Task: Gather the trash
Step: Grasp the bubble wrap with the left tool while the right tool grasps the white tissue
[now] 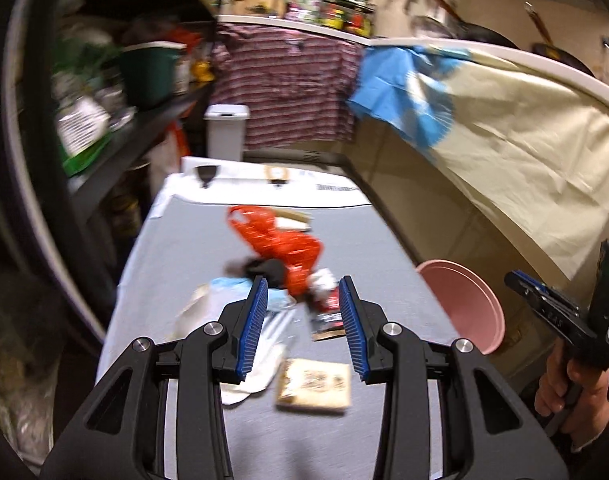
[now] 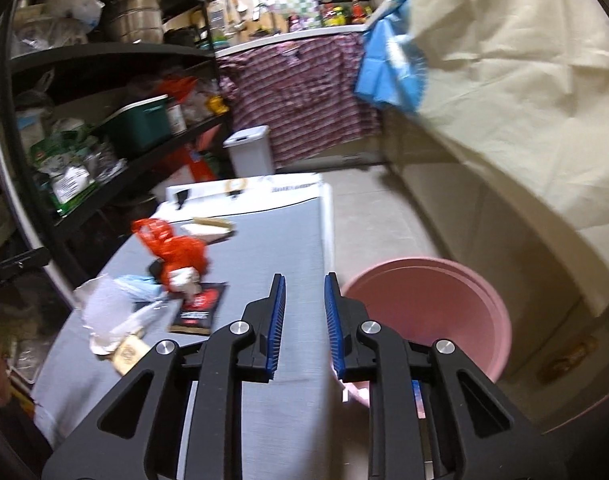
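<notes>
Grey cloth covers the long table [image 1: 344, 232], which runs between black metal shelving [image 2: 104, 52] at nine o'clock and a cream sheet [image 2: 524, 100] draped at three o'clock. Crumpled trash lies mid-table: an orange plastic bag [image 1: 280, 240], a flat black-and-red sachet [image 2: 200, 308], a white tissue wad [image 2: 104, 308] and a small brown printed carton [image 1: 314, 386]. The round pink plastic bucket [image 2: 424, 312] stands on the floor just beside the table's edge. Only the left view shows a hand [image 1: 576, 384] gripping the other tool. The left gripper [image 1: 304, 300] stands spread over the trash; the right gripper [image 2: 304, 300] is narrower, empty.
</notes>
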The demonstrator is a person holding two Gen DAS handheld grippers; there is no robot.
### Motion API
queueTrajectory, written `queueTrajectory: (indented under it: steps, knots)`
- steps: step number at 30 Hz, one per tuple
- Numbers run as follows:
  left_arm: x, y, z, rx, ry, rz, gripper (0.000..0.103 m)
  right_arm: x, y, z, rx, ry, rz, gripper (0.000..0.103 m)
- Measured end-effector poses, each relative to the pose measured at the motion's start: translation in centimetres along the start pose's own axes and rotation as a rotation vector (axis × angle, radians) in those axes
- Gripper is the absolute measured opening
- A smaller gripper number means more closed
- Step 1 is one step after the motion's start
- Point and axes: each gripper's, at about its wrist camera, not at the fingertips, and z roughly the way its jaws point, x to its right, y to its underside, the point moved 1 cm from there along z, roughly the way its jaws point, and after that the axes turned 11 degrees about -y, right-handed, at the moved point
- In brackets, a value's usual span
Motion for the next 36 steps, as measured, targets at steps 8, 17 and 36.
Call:
queueTrajectory:
  steps: [8,17,36]
  knots:
    - [-2.7,2.8,2.9,-0.084,-0.062,-0.078,0.032,-5.2,0.2,5.9,-0.054,-0.12,-0.037,0.014]
    - [-4.3,3.6,6.5,-0.129,-0.161,-0.084,0.032,-8.6,0.2,12.1,-0.106,-0.191,-0.063,0.014]
    - [-4.5,4.2,10.1,-0.202,-0.182,-0.073,0.032,-9.3,1.8,20.3,-0.273,-0.239,-0.045,0.021]
